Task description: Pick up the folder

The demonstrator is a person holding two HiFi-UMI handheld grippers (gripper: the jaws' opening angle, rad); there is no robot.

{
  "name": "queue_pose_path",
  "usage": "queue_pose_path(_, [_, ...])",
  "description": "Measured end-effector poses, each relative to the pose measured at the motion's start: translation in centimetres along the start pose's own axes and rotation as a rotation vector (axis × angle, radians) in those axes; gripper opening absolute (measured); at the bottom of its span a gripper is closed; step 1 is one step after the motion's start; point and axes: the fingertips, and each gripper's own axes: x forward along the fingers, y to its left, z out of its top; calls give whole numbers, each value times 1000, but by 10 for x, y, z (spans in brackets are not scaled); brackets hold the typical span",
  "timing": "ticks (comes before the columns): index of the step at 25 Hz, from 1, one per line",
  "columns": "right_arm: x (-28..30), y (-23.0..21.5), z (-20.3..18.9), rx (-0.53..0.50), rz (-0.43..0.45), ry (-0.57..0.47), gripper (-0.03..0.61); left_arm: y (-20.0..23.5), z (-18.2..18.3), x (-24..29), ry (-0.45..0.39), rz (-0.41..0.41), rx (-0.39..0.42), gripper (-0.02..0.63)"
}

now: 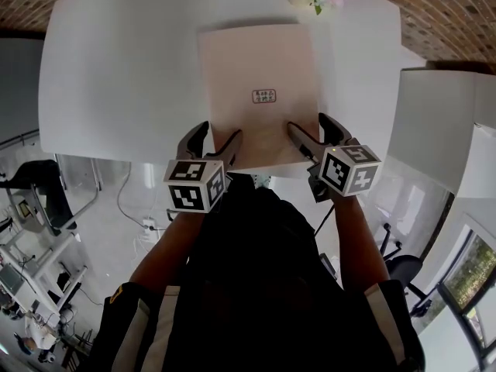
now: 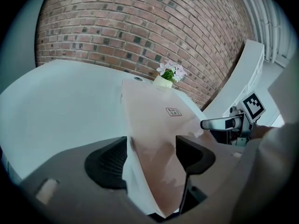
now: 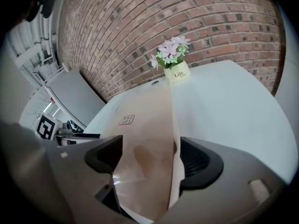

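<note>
Folder: a pale pinkish-beige rectangular paper folder (image 1: 260,76) lies on the white desk (image 1: 116,68). Its near edge is at the desk's near edge, and a small dark printed label (image 1: 264,96) sits near its middle.
Left gripper: the left gripper (image 1: 220,132) is at the folder's near left corner, with its marker cube towards the person.
Left fingers: spread apart, not clamped; the folder's corner slants through the gap between them (read from the left gripper view).
Right gripper: the right gripper (image 1: 307,122) is at the near right corner, level with the left one.
Right fingers: also parted, with the folder's edge running up between them and nothing pinched.
Far edge of desk: a small pale pot of pink flowers (image 3: 176,71) stands just beyond the folder's far right corner.
Background: a red brick wall (image 2: 140,27) is behind the desk.
</note>
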Motion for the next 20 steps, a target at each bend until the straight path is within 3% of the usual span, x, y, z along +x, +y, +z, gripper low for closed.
queue_pose_path(12, [12, -11, -15, 58, 26, 66, 383, 0, -1, 8, 0, -10, -22, 339])
queue_pose_path(20, [8, -11, -16, 39, 47, 81, 359, -3, 0, 8, -25, -6, -42, 331])
